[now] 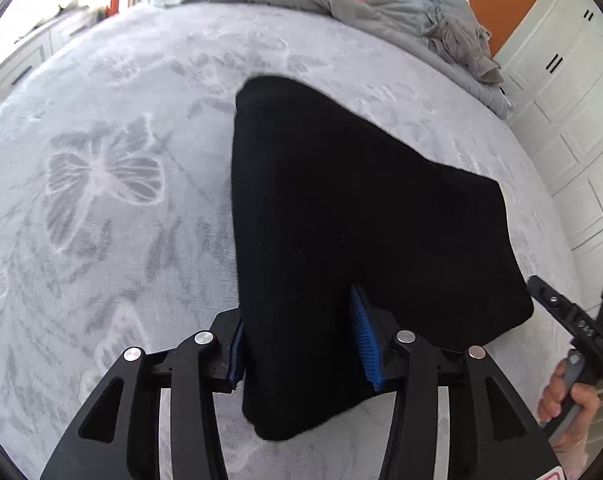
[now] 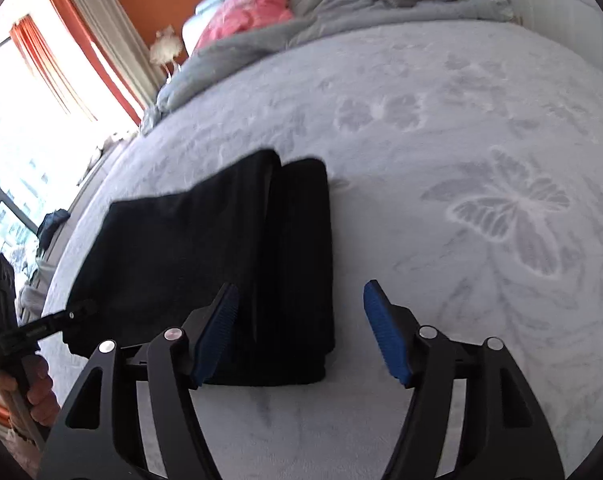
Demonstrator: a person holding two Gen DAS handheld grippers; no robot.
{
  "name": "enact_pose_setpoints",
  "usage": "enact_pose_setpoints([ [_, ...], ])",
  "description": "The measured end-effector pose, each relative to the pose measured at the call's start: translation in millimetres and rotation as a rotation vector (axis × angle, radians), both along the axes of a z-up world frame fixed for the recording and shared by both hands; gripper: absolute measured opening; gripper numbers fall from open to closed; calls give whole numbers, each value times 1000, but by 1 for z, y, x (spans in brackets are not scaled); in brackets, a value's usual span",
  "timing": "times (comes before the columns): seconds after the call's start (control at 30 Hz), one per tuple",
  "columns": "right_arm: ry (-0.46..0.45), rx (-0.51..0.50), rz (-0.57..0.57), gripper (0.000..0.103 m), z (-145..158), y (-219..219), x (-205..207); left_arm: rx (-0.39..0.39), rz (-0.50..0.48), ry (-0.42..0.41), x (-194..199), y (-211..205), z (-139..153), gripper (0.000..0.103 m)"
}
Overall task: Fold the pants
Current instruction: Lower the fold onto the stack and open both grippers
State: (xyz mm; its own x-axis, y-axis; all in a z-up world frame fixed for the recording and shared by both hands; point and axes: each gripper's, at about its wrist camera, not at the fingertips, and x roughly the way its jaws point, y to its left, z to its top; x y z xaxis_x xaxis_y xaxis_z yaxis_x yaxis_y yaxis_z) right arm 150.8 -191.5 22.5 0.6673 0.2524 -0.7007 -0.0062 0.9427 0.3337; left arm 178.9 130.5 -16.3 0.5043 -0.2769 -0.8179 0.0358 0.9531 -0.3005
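Pants (image 1: 341,220), black, folded on bed (image 1: 101,240): one thick edge clamped between left gripper (image 1: 301,344) fingers, liable to slip and unfold if pulled; right gripper (image 2: 301,328) fingers apart, empty, left pad over stack's near edge, may snag.

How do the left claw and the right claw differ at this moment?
The left claw has the black pants between its blue pads; the right claw holds nothing. The left claw's jaws stand narrower, a fold of cloth filling the gap; the right claw's jaws stand wide, over the bedspread beside the pants' edge. Both have black fingers, blue ribbed pads and point down at the bed.
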Motion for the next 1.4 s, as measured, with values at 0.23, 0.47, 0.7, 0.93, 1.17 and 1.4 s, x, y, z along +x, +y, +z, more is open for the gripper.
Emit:
enact_pose_setpoints([
  [0.23, 147, -20, 127, 56, -41, 40, 55, 183, 71, -204, -39, -24, 58, 68],
  [0.47, -25, -14, 131, 15, 15, 40, 35, 214, -4, -156, -19, -56, 54, 68],
  [0.7, 26, -85, 58, 27, -12, 23, 33, 220, -10, -125, -10, -67, 35, 68],
  [0.93, 82, -128, 131, 24, -38, 36, 34, 245, 16, -108, -7, -64, 27, 68],
  [1.17, -1, -102, 73, 28, 0, 31, 4, 202, 56, -94, -14, -38, 18, 73],
  [1.4, 41, -49, 11, 30, -6, 14, -13, 137, 96, 21, -4, -9, -23, 79],
])
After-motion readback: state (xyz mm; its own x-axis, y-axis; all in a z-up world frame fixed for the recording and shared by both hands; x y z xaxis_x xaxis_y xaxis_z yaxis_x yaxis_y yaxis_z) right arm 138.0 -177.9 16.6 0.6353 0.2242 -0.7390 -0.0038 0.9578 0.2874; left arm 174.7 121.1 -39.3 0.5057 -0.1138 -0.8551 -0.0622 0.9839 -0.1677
